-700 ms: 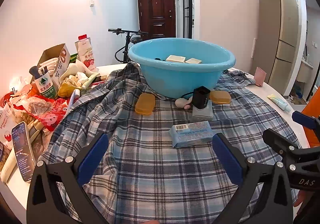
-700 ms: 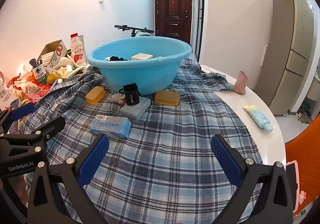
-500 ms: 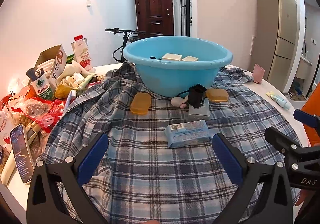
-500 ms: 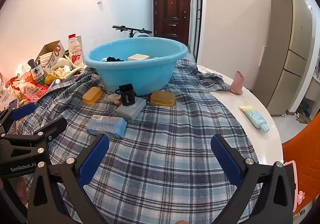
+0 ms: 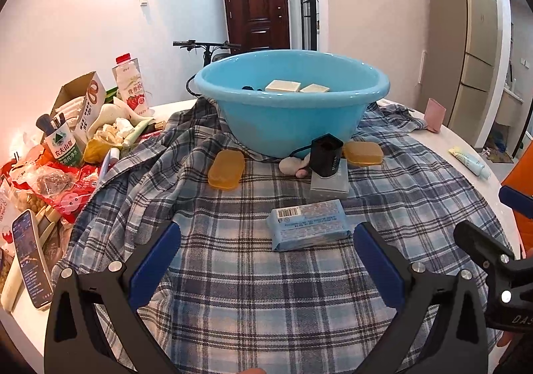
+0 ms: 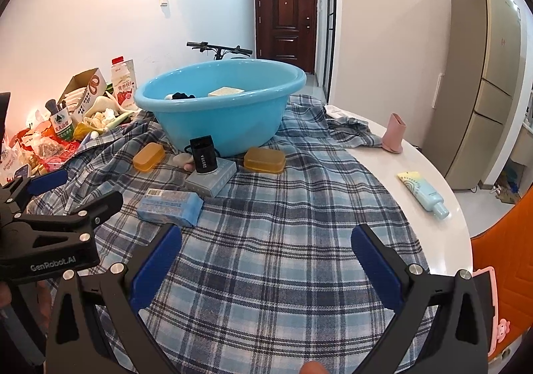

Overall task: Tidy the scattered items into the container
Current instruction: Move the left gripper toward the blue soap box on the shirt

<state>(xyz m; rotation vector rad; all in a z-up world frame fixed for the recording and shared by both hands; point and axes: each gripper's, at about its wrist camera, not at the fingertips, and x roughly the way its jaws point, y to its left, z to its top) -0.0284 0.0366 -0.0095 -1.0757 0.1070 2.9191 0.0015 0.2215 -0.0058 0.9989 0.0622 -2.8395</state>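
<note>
A blue basin (image 5: 289, 117) (image 6: 220, 120) stands on a plaid cloth (image 5: 266, 274) with pale soap bars and a dark item inside. In front of it lie two amber soaps (image 5: 226, 167) (image 5: 363, 153), a black box (image 5: 326, 155) on a grey box (image 5: 329, 180), a pale stone (image 5: 289, 164) and a light-blue packet (image 5: 308, 224) (image 6: 170, 207). My left gripper (image 5: 266, 260) is open and empty, just short of the packet. My right gripper (image 6: 266, 260) is open and empty over bare cloth, to the right of the left one.
A pile of food packs, a milk carton (image 5: 130, 87), a cardboard box and a phone (image 5: 31, 257) crowd the table's left side. A pink cup (image 6: 393, 132) and a blue tube (image 6: 424, 194) lie on the white table (image 6: 383, 167) at right. An orange chair (image 6: 499, 257) stands beyond the edge.
Both grippers have shifted slightly and tilted down, so the basin and items sit a little lower and nearer in view. Jaws stay open. No item has moved.
</note>
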